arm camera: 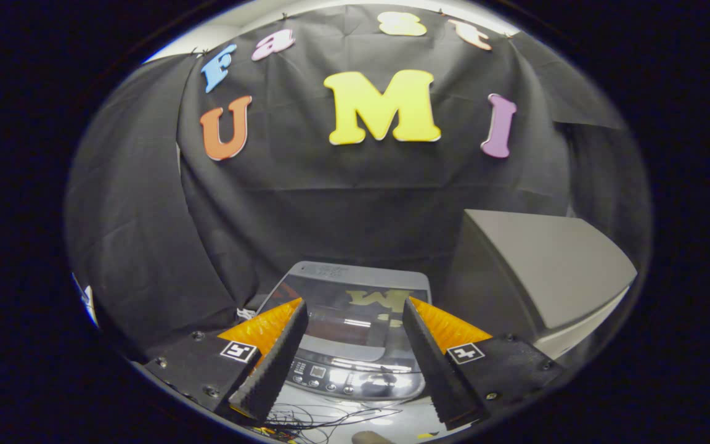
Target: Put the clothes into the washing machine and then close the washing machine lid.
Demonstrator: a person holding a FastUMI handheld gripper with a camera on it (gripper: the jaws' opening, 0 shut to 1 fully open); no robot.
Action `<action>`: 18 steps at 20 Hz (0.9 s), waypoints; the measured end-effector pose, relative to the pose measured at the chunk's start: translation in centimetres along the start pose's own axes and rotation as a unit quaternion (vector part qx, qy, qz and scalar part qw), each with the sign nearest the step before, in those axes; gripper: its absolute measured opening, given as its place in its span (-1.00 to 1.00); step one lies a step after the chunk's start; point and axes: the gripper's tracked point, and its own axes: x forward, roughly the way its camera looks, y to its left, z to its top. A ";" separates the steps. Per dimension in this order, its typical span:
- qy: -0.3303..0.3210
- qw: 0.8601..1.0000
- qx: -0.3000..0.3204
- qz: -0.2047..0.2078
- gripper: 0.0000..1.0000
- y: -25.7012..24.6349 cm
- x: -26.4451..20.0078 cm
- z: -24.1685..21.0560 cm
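Booth wall of black cloth [306,203] closes the far side, and we see a large grey box [546,271] standing to the right of the task's machine. Next in size is the washing machine [355,333], a small top-loader on a pale tabletop [392,425]; it sits straight ahead of and below our tongs [355,351], showing in the gap between the two fingers. Its lid [355,308] lies flat and down over the tub, the dark glossy pane mirroring the wall, with the hinge side far from us and the control panel [349,373] on the near edge. Our tongs stand wide, holding nothing, fingers spread to either side of the machine's top. We cannot find any clothes here; whether they sit under that lid we cannot tell, since the pane gives reflections rather than a look inside. So the scene would fit either a machine waiting to be opened and loaded, or one already loaded and shut. Thin wires [306,422] trail on the tabletop just near of the panel.
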 end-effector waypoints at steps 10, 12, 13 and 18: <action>-0.098 0.992 0.036 -0.066 0.96 -14.6 -16.8 -4.7; -0.104 0.990 0.041 -0.082 0.96 -17.4 -19.6 -6.2; -0.106 0.989 0.042 -0.091 0.94 -18.8 -20.9 -7.1; -0.105 0.986 0.025 -0.131 0.93 -24.7 -26.8 -12.4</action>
